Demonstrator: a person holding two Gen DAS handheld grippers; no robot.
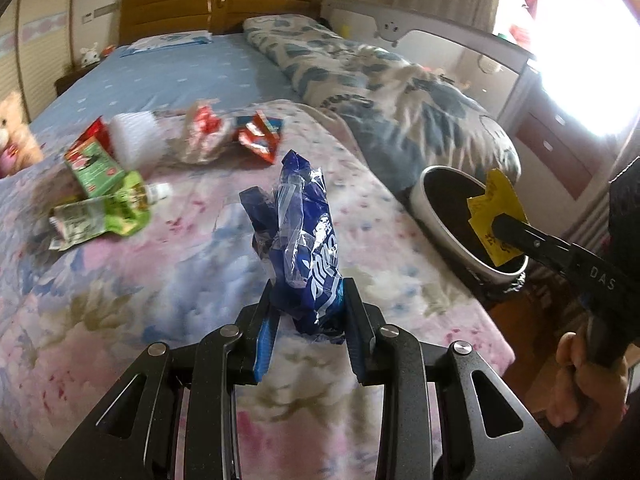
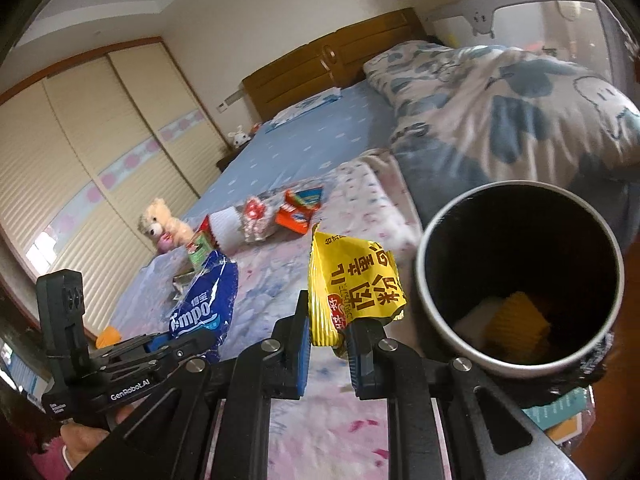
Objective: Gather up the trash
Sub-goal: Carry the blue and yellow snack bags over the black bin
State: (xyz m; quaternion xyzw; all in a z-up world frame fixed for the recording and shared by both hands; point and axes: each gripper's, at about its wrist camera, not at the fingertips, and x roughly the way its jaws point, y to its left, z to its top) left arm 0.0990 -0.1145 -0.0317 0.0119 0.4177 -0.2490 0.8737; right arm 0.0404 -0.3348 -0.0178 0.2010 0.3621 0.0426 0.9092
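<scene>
The round bin (image 2: pixel 520 280) stands open-mouthed just beside the bed (image 1: pixel 160 280) edge, nothing covering it. A rumpled quilt (image 1: pixel 400 112) bulks behind it. Scattered wrappers (image 1: pixel 100 184) clutter the far bedspread; the near bedspread lies bare.

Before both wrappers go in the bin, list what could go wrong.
1. The yellow snack wrapper is pinched by one corner in the right gripper, beside the bin rim; it may drop outside.
2. The blue tissue wrapper in the left gripper is crumpled film and may slip.
</scene>
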